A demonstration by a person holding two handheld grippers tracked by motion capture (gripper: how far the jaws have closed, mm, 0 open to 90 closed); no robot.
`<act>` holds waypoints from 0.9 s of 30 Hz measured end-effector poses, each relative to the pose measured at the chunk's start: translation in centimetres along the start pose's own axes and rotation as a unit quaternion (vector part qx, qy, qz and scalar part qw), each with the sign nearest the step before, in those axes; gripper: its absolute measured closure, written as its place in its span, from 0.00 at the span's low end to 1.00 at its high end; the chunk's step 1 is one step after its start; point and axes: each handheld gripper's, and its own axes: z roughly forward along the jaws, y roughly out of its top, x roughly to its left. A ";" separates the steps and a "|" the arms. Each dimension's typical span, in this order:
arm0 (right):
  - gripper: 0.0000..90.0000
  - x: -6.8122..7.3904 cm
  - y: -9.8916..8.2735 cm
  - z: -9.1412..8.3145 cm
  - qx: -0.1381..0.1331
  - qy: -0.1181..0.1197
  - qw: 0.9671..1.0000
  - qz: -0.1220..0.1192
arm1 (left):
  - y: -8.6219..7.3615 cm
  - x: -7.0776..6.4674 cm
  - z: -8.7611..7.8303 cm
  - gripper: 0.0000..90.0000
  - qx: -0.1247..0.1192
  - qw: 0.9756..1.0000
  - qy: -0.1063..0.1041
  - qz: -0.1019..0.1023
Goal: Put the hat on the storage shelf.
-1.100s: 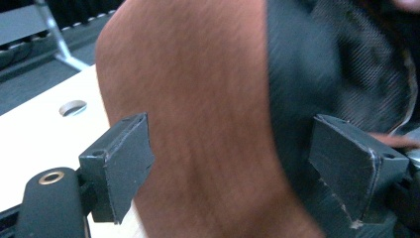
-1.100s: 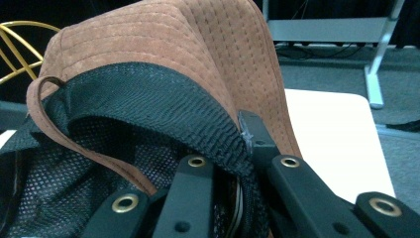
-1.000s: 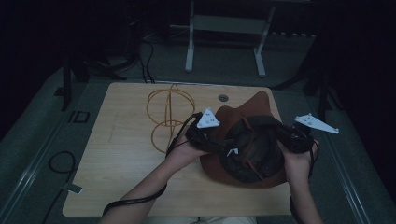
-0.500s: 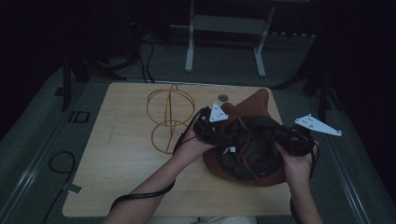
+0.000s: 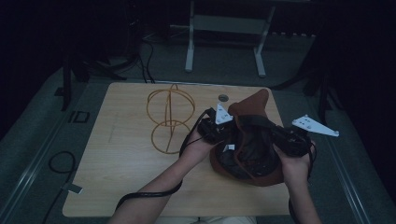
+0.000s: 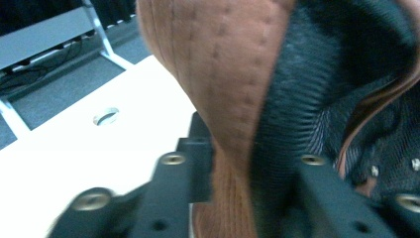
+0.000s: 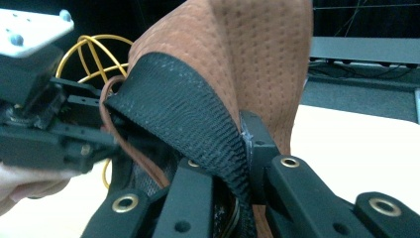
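I have the brown hat (image 5: 250,140) on the right half of the table (image 5: 121,158), its dark lining turned up toward me and its pointed crown aimed at the far edge. My left gripper (image 5: 215,130) pinches the hat's left rim; in the left gripper view its jaws are pressed together on the brown fabric and black inner band (image 6: 292,99). My right gripper (image 5: 285,139) clamps the opposite rim, and the right gripper view shows the black band (image 7: 183,114) squeezed between its jaws, with a thin brown cord (image 7: 133,153) looping beside it. I judge that I am pulling the opening wide to shape the hat, perhaps so it can go onto the yellow wire stand (image 5: 170,116) standing just to the left. To do this well I should keep both grips on the firm band and not on the soft cloth alone, pull evenly outward so neither side slips, and keep the cord clear of the jaws. If I lift, both hands must rise together so the crown does not flop sideways against the stand.
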 end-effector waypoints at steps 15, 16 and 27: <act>0.87 0.4 -0.7 -0.9 -0.002 -0.015 1.000 -0.017 | 1.6 0.2 -1.2 0.96 -0.028 0.998 0.058 0.011; 0.87 0.4 -0.7 -0.9 -0.002 -0.015 1.000 -0.017 | 1.6 0.2 -1.2 0.96 -0.028 0.998 0.058 0.011; 0.56 0.3 -1.6 -2.2 0.017 -0.002 0.999 -0.036 | 3.1 0.1 -2.0 0.96 -0.059 0.995 0.076 0.028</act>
